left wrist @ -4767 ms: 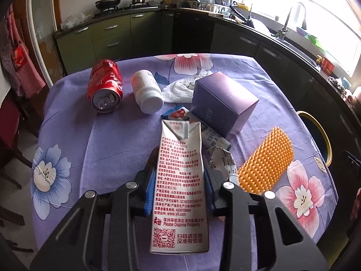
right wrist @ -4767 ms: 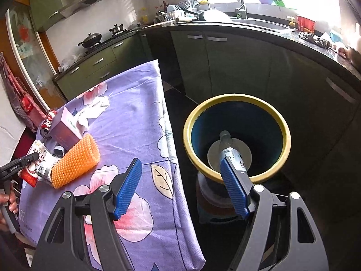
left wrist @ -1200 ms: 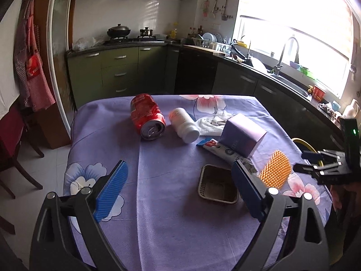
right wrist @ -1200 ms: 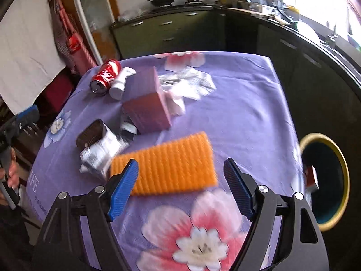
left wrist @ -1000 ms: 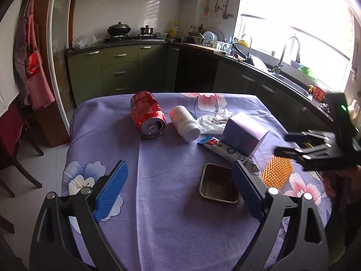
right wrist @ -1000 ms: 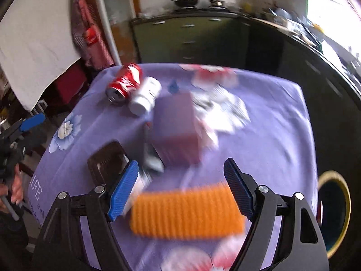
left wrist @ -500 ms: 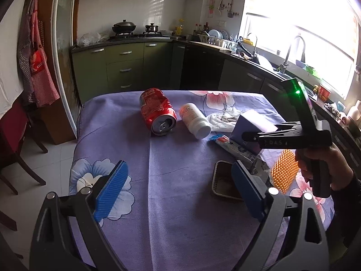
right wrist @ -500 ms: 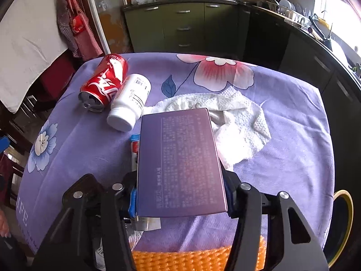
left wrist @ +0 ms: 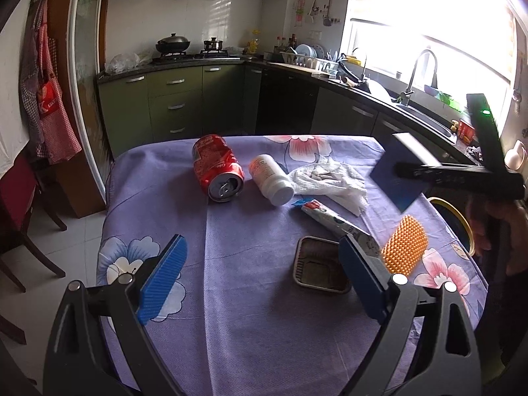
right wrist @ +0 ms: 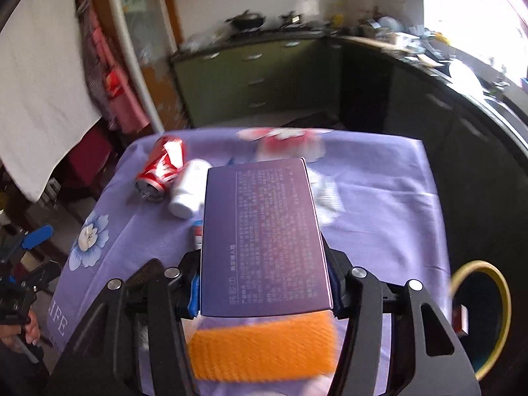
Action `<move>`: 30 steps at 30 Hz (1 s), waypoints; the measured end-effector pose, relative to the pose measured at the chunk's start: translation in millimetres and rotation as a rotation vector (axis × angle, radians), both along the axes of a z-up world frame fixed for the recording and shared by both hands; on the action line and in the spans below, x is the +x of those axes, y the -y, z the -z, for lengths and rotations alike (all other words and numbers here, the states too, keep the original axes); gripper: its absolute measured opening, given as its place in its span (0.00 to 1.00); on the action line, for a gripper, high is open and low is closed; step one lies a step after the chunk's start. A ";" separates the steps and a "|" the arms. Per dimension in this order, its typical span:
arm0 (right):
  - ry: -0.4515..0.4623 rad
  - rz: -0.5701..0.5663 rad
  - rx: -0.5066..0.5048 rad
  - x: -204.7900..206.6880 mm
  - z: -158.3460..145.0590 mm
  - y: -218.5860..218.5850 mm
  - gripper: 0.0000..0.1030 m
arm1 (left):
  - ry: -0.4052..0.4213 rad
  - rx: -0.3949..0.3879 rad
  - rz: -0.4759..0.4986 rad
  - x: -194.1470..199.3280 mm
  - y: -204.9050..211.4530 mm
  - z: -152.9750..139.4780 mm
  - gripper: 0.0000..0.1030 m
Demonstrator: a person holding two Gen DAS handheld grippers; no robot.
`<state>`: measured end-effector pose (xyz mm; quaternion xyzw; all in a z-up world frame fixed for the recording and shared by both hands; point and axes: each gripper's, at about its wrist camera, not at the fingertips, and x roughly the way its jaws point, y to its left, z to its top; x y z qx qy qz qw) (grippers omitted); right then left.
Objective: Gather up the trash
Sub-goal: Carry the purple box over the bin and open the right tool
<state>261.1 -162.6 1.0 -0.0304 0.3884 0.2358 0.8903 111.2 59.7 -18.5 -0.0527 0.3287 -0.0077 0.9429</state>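
My right gripper (right wrist: 264, 287) is shut on a purple box (right wrist: 262, 237) and holds it in the air above the table's right side; the box also shows in the left wrist view (left wrist: 401, 176). My left gripper (left wrist: 264, 277) is open and empty over the near part of the purple floral table (left wrist: 250, 330). On the table lie a crushed red can (left wrist: 217, 173), a white pill bottle (left wrist: 270, 180), a crumpled white tissue (left wrist: 330, 180), a flat wrapper tube (left wrist: 333, 221), a small brown tray (left wrist: 318, 269) and an orange spiky pad (left wrist: 404, 246).
A yellow-rimmed trash bin (right wrist: 481, 313) stands on the floor off the table's right edge, with trash inside. Green kitchen cabinets (left wrist: 171, 105) and a sink counter (left wrist: 412, 112) run behind and to the right. A dark wooden chair (left wrist: 19, 204) stands at the left.
My right gripper has lifted the purple box off the table and swung it up and toward the right. The left gripper has stayed open and drifted slightly back.
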 end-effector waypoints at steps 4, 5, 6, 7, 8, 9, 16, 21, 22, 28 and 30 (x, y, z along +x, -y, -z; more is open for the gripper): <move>0.012 0.135 -0.025 -7.0 -6.6 64.4 0.53 | 0.001 0.004 0.018 -0.4 9.3 -1.9 0.86; 0.008 0.182 -0.037 -7.3 -5.7 85.8 0.53 | 0.000 0.003 0.023 0.5 10.1 -1.6 0.86; 0.004 0.234 -0.052 -7.5 -4.0 107.6 0.53 | -0.002 0.003 0.029 1.3 13.1 -1.4 0.86; 0.000 0.280 -0.070 -7.2 -1.7 126.6 0.53 | -0.004 0.004 0.034 1.9 15.7 -1.4 0.86; -0.004 0.326 -0.091 -6.7 1.4 145.4 0.53 | -0.006 0.006 0.040 2.8 19.0 -1.3 0.86; -0.008 0.356 -0.104 -5.4 3.7 158.1 0.53 | -0.008 0.009 0.045 3.9 22.5 -1.1 0.86; -0.081 0.591 -0.209 3.2 44.1 259.6 0.54 | -0.019 0.023 0.075 9.9 40.5 -2.8 0.86; -0.139 0.647 -0.223 14.5 71.4 292.0 0.56 | -0.023 0.028 0.090 10.8 48.1 -5.3 0.86; -0.137 0.650 -0.219 15.2 73.1 293.3 0.59 | -0.025 0.028 0.091 10.7 48.6 -5.6 0.86; -0.061 0.623 -0.212 1.6 60.8 270.5 0.60 | -0.029 0.035 0.088 8.1 49.6 -8.1 0.86; -0.037 0.609 -0.214 -5.9 54.0 261.3 0.60 | -0.032 0.030 0.093 8.4 50.1 -8.2 0.86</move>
